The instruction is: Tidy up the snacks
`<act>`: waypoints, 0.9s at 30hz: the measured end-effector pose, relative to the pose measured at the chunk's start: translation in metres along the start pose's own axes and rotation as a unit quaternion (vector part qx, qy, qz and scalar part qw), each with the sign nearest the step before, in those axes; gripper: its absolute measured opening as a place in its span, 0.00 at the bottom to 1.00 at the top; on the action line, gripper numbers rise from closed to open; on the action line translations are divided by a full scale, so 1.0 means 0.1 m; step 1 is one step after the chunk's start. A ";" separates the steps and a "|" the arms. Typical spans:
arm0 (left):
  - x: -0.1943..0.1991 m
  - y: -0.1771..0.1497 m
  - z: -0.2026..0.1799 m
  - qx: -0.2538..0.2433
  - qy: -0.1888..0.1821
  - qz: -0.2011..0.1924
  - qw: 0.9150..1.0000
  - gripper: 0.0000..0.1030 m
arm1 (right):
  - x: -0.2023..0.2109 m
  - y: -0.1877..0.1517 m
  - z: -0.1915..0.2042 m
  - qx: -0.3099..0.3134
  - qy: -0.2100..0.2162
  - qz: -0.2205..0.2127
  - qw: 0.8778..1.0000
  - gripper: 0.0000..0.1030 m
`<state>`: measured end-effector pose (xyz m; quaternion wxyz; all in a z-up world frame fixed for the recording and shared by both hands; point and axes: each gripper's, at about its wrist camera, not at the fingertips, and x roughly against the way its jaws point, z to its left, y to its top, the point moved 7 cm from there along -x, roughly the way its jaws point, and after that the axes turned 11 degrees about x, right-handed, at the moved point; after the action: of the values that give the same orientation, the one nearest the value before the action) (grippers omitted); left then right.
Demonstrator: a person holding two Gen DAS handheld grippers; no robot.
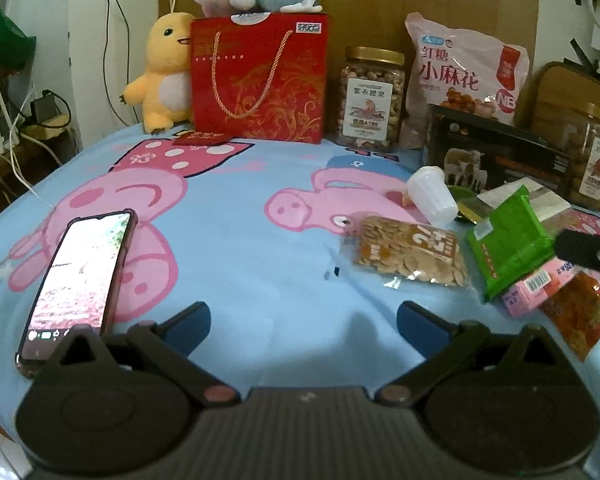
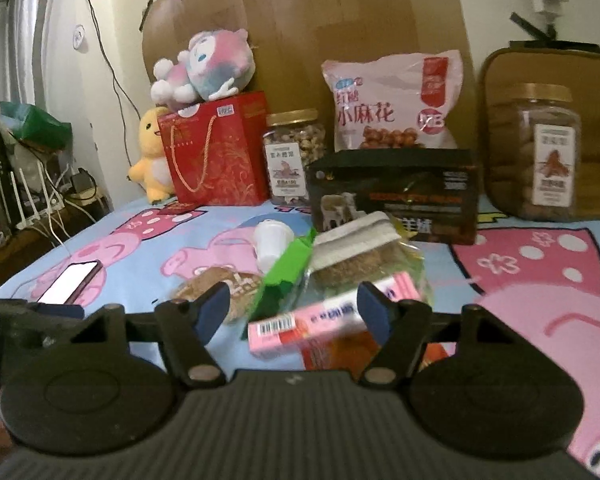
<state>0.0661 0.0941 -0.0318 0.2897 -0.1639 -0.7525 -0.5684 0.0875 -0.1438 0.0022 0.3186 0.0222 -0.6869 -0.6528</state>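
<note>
Nearest the right tool (image 2: 294, 312), the pink box (image 2: 328, 322) lies aslant across the gap between the blue pads, which stand fairly wide and press on nothing; the box seems to rest on a red-orange packet (image 2: 336, 350) and not in any grip. The likely trouble is that the pads, if they close from here, would catch the box at one corner only, so it could swivel or slide off the slick packet beneath. The left tool (image 1: 304, 320) is wide and empty over bare blue cartoon sheet (image 1: 240, 264), with a phone (image 1: 80, 276) lying just beside its left finger; a careless sweep that way could knock the phone toward the edge of the surface. A little further in, the loose snacks crowd one another: the seed packet (image 1: 410, 250), the green packet (image 1: 508, 240) leaning on its neighbours, and a white cup (image 1: 432, 194) lying on its side. The cup can roll if nudged, and pulling one packet out of the heap may drag the others along. A clear bag of round cakes (image 2: 354, 258) sits just behind the box, soft and easy to crush. Further back stand the dark carton (image 2: 396, 196), two gold-lidded jars (image 2: 294, 156), the big pink bag (image 2: 396, 104) and the red gift bag (image 2: 216, 152) with a plush toy (image 2: 208, 66) on top; a long reach over the pile could tip the upright bag or the perched toy.
</note>
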 end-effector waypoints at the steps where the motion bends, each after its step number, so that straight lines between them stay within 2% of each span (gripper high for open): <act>1: -0.01 0.00 0.01 0.002 -0.001 0.001 1.000 1.00 | -0.08 0.02 -0.02 -0.009 -0.002 0.007 1.000 0.70; 4: -0.02 0.01 0.05 0.004 0.000 0.003 1.000 1.00 | -0.23 0.02 -0.08 -0.029 -0.003 0.021 0.999 0.70; 5: -0.02 0.01 0.06 0.006 0.001 0.003 1.000 1.00 | -0.26 0.04 -0.06 -0.021 -0.008 0.016 1.000 0.66; 6: -0.03 0.01 0.07 0.007 0.002 0.004 1.000 1.00 | -0.28 0.06 -0.04 -0.012 -0.012 0.020 1.000 0.61; 7: -0.03 0.01 0.08 0.008 0.002 0.004 1.000 1.00 | -0.33 0.06 -0.01 -0.005 -0.009 0.029 1.000 0.51; 10: -0.04 0.01 0.09 0.010 0.004 0.006 1.000 1.00 | -0.37 0.03 0.02 -0.011 0.011 0.040 0.999 0.28; 13: -0.05 0.01 0.11 0.011 0.005 0.006 1.000 1.00 | -0.31 0.06 0.12 0.018 0.012 0.028 0.999 0.27; 16: -0.02 0.07 0.21 0.030 -0.012 0.008 0.999 1.00 | -0.18 0.06 0.39 0.097 0.031 0.010 0.995 0.25; 19: 0.07 0.19 0.36 0.067 -0.044 0.003 0.997 1.00 | 0.00 -0.03 0.74 0.212 0.070 -0.011 0.975 0.25; 21: 0.15 0.25 0.43 0.088 -0.075 -0.004 0.993 1.00 | 0.08 -0.15 0.95 0.265 0.110 -0.004 0.958 0.27; 22: 0.18 0.28 0.45 0.095 -0.088 -0.006 0.992 0.99 | 0.09 -0.20 1.00 0.276 0.120 0.001 0.954 0.36; 23: 0.22 0.30 0.46 0.100 -0.101 -0.008 0.990 0.99 | 0.09 -0.25 1.03 0.276 0.131 0.010 0.952 0.55; 24: 0.24 0.30 0.45 0.100 -0.110 -0.008 0.989 0.97 | 0.09 -0.27 1.02 0.268 0.139 0.014 0.953 0.62; 25: 0.26 0.30 0.43 0.095 -0.115 -0.008 0.989 0.93 | 0.09 -0.27 1.00 0.249 0.152 0.017 0.956 0.68; 27: 0.25 0.27 0.37 0.082 -0.120 -0.002 0.989 0.91 | 0.08 -0.26 0.92 0.206 0.165 0.022 0.964 0.68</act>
<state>0.0530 0.1351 -0.0025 0.2084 -0.2054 -0.8262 -0.4814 0.0283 -0.0694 -0.0133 0.4308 0.1798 -0.7449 -0.4768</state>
